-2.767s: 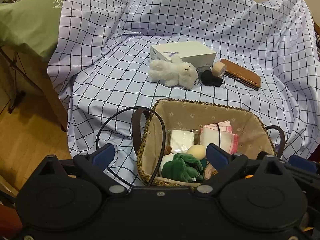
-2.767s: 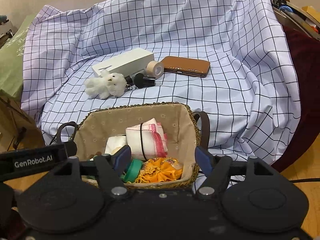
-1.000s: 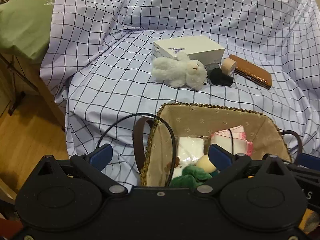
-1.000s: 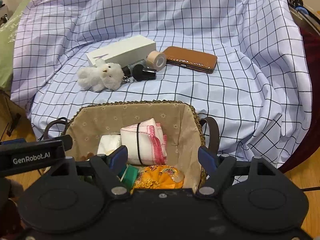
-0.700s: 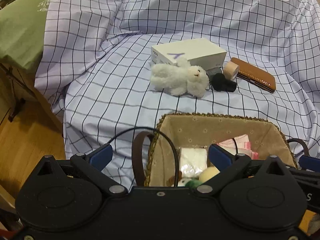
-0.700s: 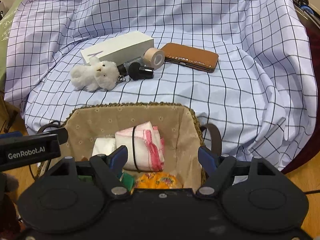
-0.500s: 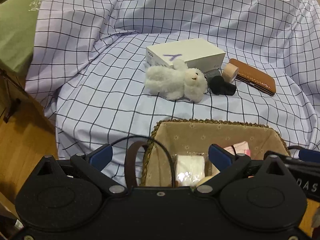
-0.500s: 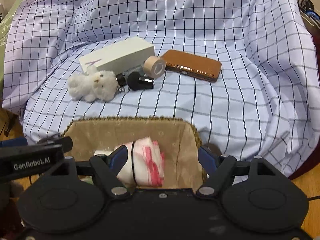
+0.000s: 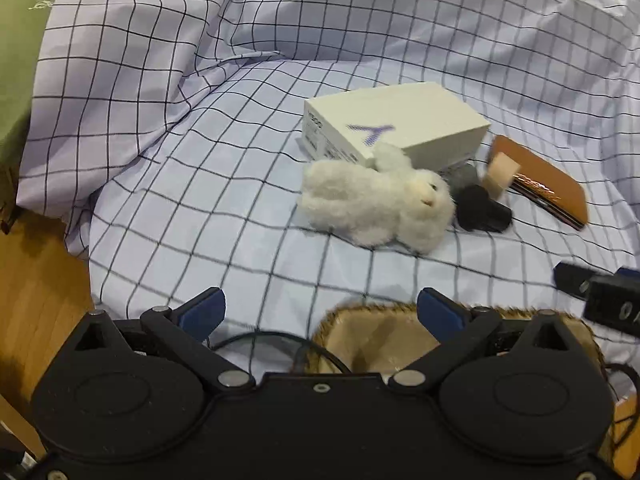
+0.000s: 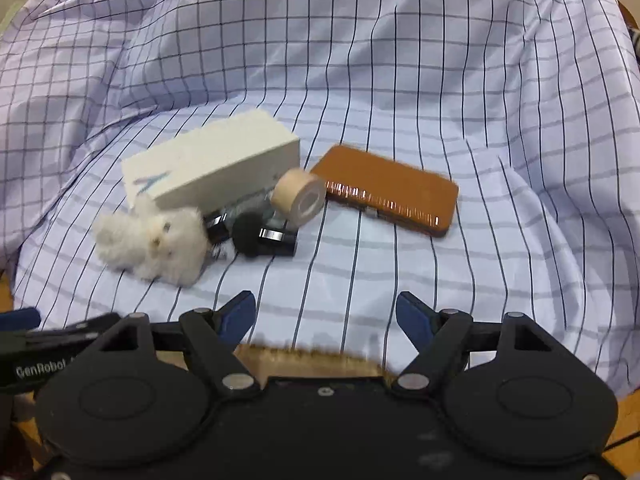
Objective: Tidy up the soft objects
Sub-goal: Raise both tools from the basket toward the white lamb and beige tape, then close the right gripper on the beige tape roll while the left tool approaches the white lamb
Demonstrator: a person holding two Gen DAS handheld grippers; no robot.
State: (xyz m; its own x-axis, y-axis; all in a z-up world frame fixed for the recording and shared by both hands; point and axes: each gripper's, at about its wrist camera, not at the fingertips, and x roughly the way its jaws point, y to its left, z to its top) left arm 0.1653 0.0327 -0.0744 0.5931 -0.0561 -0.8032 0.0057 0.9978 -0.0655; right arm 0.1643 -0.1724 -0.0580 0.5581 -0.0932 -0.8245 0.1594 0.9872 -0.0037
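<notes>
Both tongs stand apart with nothing between their pads: the left tongs (image 9: pixel 322 312) and the right tongs (image 10: pixel 326 314) hang just above the far rim of the woven basket (image 9: pixel 372 312), pointing downward over the checked sheet (image 9: pixel 200 200) that carries everything. The one soft thing outside the basket, the white plush toy (image 9: pixel 376 208), lies ahead of both, beyond that rim. From the left tongs it sits nearly straight ahead, slightly to the right; from the right tongs it lies well off to the left. Its long axis runs crosswise to the left tongs, head toward the white box (image 9: pixel 400 120) and the black cylinder (image 9: pixel 480 210) touching it. The left tongs look the better placed to take it.
</notes>
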